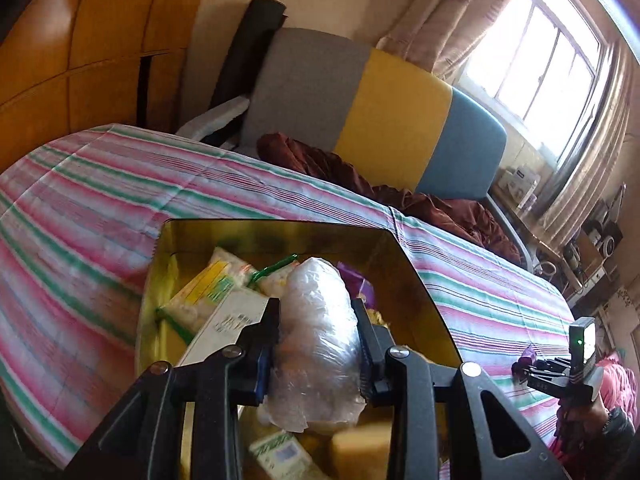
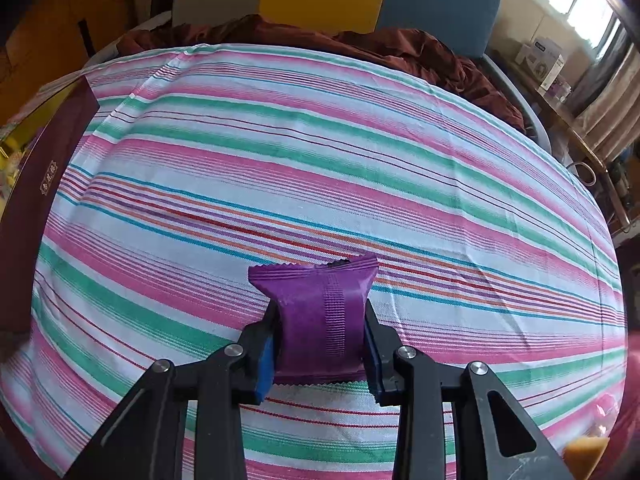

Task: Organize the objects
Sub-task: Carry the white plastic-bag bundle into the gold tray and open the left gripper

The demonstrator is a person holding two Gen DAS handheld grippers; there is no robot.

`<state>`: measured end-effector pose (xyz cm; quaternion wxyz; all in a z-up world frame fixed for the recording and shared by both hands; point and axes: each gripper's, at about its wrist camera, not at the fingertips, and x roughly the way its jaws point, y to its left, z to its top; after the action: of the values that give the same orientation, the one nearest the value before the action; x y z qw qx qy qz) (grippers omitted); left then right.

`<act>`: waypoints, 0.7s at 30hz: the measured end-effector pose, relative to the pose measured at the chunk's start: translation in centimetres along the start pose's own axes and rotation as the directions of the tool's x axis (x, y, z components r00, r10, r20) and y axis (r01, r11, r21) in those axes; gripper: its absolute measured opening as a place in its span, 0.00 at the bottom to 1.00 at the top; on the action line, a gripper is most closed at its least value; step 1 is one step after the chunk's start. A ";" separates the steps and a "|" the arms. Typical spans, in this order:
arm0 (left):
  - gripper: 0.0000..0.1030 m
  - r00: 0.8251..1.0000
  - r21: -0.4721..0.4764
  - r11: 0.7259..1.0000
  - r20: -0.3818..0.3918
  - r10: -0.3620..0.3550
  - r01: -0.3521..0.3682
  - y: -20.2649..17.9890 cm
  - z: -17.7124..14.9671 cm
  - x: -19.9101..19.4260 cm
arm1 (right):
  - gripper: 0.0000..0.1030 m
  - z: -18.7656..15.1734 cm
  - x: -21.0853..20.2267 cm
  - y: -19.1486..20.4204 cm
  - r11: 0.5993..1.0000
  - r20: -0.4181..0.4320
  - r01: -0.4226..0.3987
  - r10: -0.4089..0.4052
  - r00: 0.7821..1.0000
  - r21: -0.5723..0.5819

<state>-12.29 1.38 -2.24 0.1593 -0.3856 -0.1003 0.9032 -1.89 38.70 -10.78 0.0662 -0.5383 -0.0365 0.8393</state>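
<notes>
left gripper (image 1: pixel 318 344) clamps 1 clear plastic bundle (image 1: pixel 318 332), long axis along the fingers, directly above the open gold box (image 1: pixel 416 276); right gripper (image 2: pixel 320 340) pinches 1 purple packet (image 2: pixel 318 316) over the striped sheet (image 2: pixel 320 160), the box to its left

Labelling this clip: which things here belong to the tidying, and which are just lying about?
Job:
left tongs gripping clear bag
right tongs gripping purple packet
gold box

Lying about:
striped cloth
maroon blanket
headboard
curtain
</notes>
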 end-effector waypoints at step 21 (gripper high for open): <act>0.52 0.996 0.033 0.996 -0.028 0.087 -0.086 -0.4 -0.6 1.9 | 0.34 0.7 -0.3 0.3 1.000 0.010 0.003 -0.003 1.000 -0.005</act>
<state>-12.99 2.43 -3.78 0.1277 -0.4005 -0.0666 0.9049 -2.44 38.36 -10.28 0.0657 -0.5342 -0.0397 0.8419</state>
